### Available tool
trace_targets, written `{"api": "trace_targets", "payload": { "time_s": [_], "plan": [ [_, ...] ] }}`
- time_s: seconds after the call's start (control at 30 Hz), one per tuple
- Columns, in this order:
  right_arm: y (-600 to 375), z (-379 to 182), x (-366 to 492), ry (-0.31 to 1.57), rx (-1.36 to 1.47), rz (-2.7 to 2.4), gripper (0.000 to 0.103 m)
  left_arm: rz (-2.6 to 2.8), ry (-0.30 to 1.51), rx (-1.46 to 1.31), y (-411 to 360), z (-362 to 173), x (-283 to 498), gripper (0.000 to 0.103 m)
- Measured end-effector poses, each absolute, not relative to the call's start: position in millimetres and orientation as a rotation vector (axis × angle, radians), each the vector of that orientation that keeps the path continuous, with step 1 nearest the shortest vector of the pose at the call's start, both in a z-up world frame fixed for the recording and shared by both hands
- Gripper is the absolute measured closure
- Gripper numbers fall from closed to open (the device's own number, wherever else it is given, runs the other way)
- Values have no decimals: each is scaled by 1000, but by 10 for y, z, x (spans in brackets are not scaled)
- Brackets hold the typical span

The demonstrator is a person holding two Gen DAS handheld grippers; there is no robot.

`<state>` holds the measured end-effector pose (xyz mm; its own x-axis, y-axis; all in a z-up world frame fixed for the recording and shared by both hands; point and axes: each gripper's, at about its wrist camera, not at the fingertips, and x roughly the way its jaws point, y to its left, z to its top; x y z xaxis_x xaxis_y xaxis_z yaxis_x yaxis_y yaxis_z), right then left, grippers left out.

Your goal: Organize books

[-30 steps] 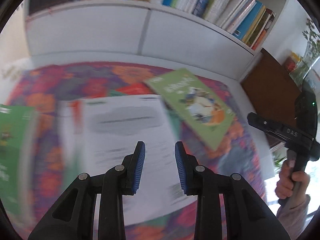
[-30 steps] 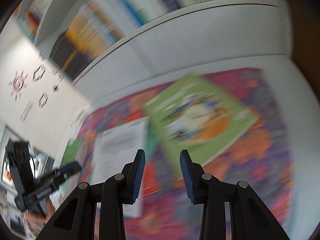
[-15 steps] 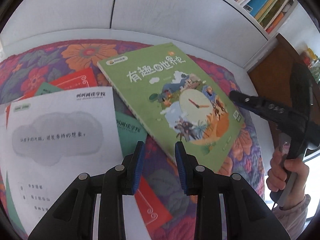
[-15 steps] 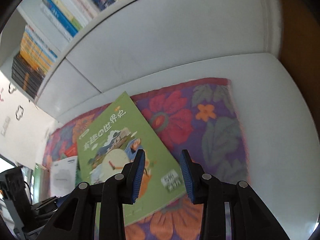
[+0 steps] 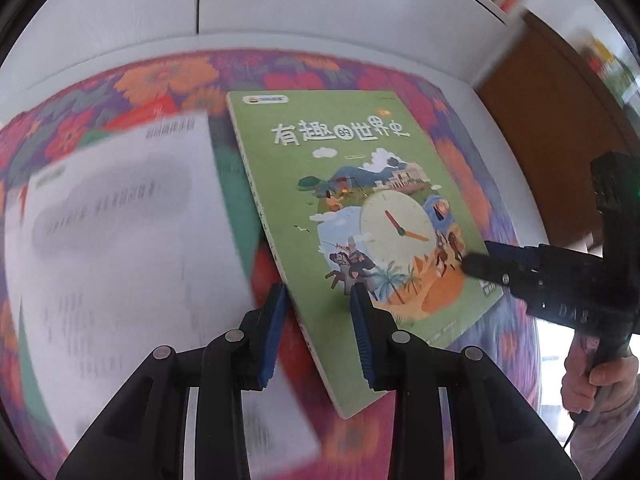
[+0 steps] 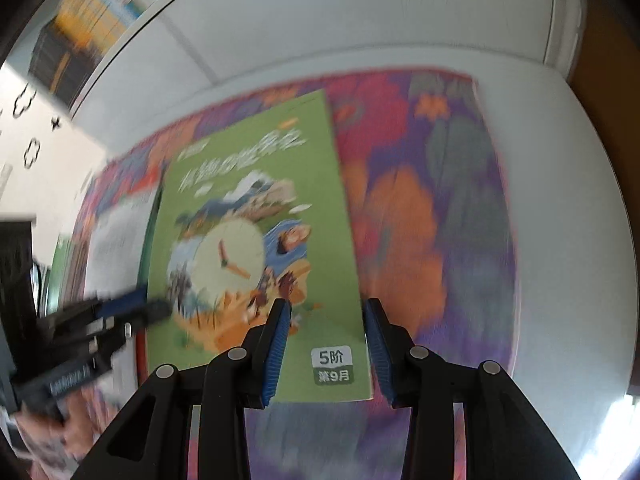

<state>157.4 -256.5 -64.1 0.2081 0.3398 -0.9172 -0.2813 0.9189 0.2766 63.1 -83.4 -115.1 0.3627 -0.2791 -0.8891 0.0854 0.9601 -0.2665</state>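
**Both grippers low over the green book**

Left wrist view: the left gripper point(image 5: 318, 304) points down at a flowered cloth point(image 5: 168, 76) spread on a white counter point(image 5: 500, 136). Its blue fingers point(image 5: 273, 336) stand a narrow gap apart and press on nothing. The spine edge of the green book point(image 5: 344, 184) runs slantwise through that gap, lying flat on the cloth beneath the tips; most of the cover, with a clock drawing, stretches ahead and to the right of the fingers. To the left of the fingers lies a white sheet point(image 5: 120, 248), blurred, with a red booklet point(image 5: 148, 114) showing beyond its far edge. Far to the right, the right gripper point(image 5: 472, 266) reaches in over the book's right-hand corner, held by a hand point(image 5: 592, 384). White cabinet doors point(image 5: 280, 0) rise beyond the cloth.

Right wrist view: the right gripper point(image 6: 326, 316) also aims downward, and its jaws are opening, with nothing pinched. The green book point(image 6: 248, 216) lies flat under it; the book's near right corner, with a white label, sits between the fingers point(image 6: 276, 344), and its right edge runs just inside the right finger. Bare flowered cloth point(image 6: 432, 208) lies ahead and to the right. At far left the left gripper point(image 6: 156, 310) comes in over the book's left edge, blurred; whether it touches cannot be told.
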Motion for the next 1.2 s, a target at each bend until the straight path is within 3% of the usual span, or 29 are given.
{"api": "trace_targets", "payload": {
  "time_s": [0.33, 0.47, 0.57, 0.87, 1.2],
  "plan": [
    [-2696, -604, -350, 1378, 57, 525, 62, -367, 1228, -113, -743, -1218, -1083, 74],
    [-2748, -607, -846, 1421, 112, 648, 63, -388, 1249, -152, -594, -1250, -1308, 74],
    [-2846, -700, -850, 1440, 169, 677, 64, -380, 1252, -146, -569, -1260, -1207, 69],
    [-2936, -922, -333, 1495, 435, 793, 65, -460, 1280, -193, -507, -1315, -936, 69],
    [-2771, -932, -324, 1478, 348, 808, 77, -487, 1260, -154, -545, -1326, -836, 68]
  ]
}}
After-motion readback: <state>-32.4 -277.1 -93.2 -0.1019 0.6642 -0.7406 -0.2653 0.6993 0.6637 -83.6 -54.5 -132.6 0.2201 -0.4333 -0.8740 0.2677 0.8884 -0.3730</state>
